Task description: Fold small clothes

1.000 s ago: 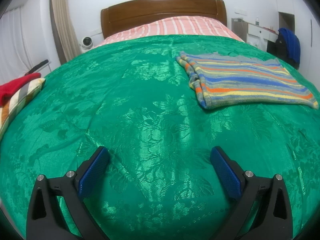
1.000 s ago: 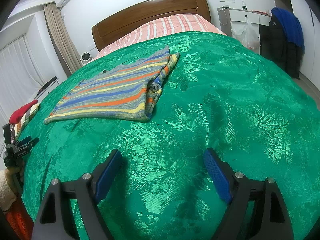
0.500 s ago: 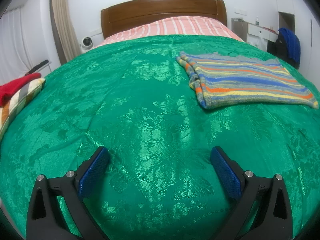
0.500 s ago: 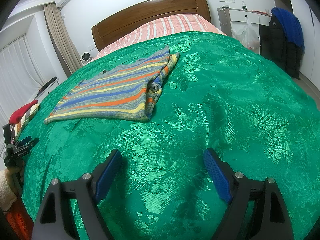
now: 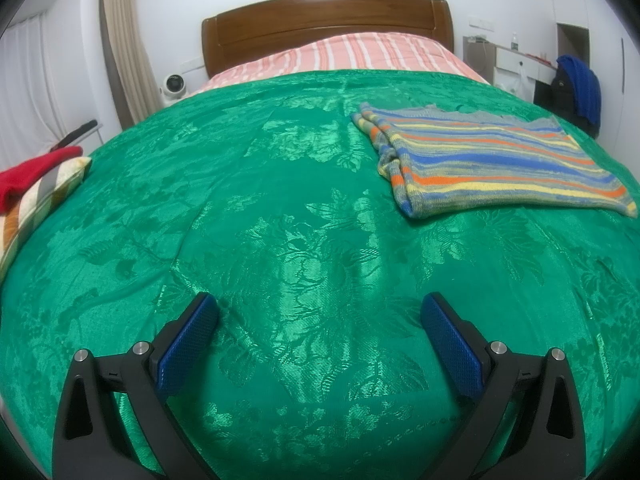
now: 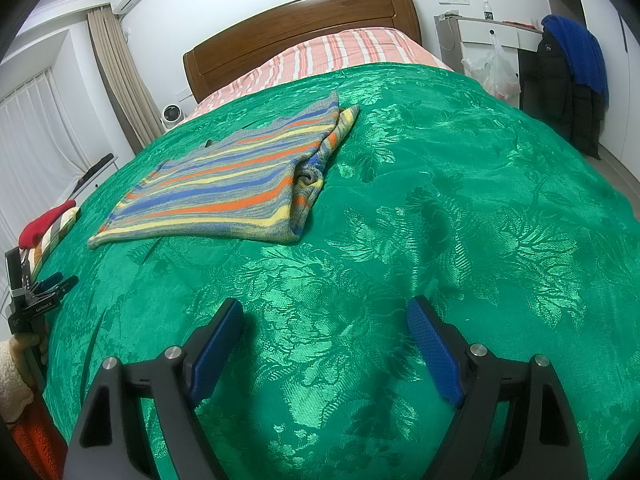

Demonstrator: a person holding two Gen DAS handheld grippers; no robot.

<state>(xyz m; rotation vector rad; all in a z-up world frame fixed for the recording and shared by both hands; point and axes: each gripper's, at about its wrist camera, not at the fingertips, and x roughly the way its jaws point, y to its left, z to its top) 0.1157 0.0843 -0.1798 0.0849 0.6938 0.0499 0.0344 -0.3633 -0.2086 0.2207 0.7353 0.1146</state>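
Observation:
A striped knit garment [image 5: 484, 164] in blue, orange, yellow and grey lies folded flat on the green bedspread [image 5: 280, 216], to the right in the left wrist view and up to the left in the right wrist view [image 6: 240, 192]. My left gripper [image 5: 318, 316] is open and empty, low over the bedspread, well short of the garment. My right gripper [image 6: 324, 320] is open and empty, near the bed's front edge. The left gripper also shows at the far left of the right wrist view [image 6: 44, 284], held in a hand.
A stack of folded clothes with a red piece on top [image 5: 28, 196] lies at the bed's left edge. A wooden headboard [image 5: 320, 28] and striped pink pillows [image 5: 352, 54] are at the far end. A white desk and a chair with dark and blue jackets [image 6: 568, 76] stand at the right.

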